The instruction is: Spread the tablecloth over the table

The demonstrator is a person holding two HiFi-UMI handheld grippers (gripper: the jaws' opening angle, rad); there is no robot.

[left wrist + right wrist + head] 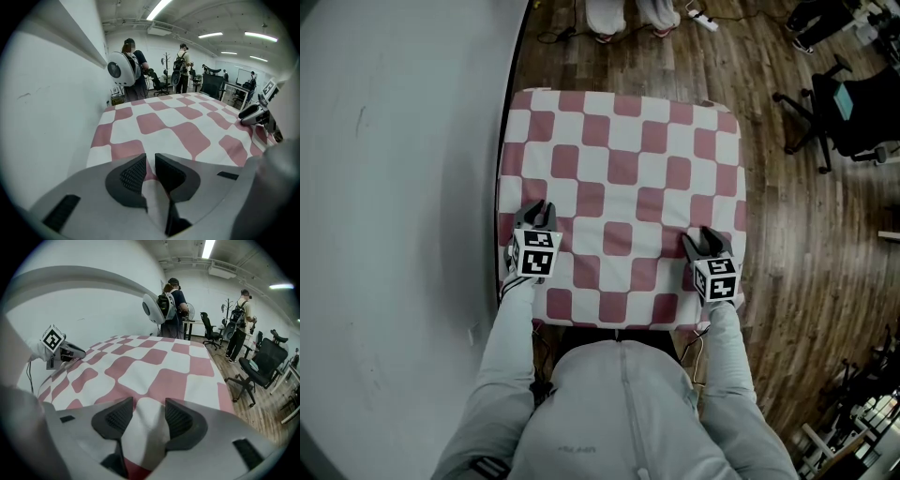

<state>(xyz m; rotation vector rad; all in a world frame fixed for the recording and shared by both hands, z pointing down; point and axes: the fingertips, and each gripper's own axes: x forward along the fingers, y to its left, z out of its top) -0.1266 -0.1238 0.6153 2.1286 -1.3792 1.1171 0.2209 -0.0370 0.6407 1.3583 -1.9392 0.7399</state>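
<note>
A red-and-white checked tablecloth (623, 187) lies flat over the whole table. My left gripper (537, 213) rests on its near left corner area, close to the wall. My right gripper (703, 240) rests near the near right corner. In the left gripper view the left gripper (150, 165) has its jaws almost together, with a fold of the tablecloth (178, 126) pinched between them. In the right gripper view the right gripper (149, 411) holds a thicker bunch of the tablecloth (154, 359) between its pads. Each gripper shows in the other's view: the right gripper (258, 115) and the left gripper (65, 352).
A white wall (394, 187) runs along the table's left side. Wooden floor (806, 244) lies to the right and beyond. Black office chairs (839, 103) stand at the right. Two people with backpacks (133, 70) stand past the table's far edge.
</note>
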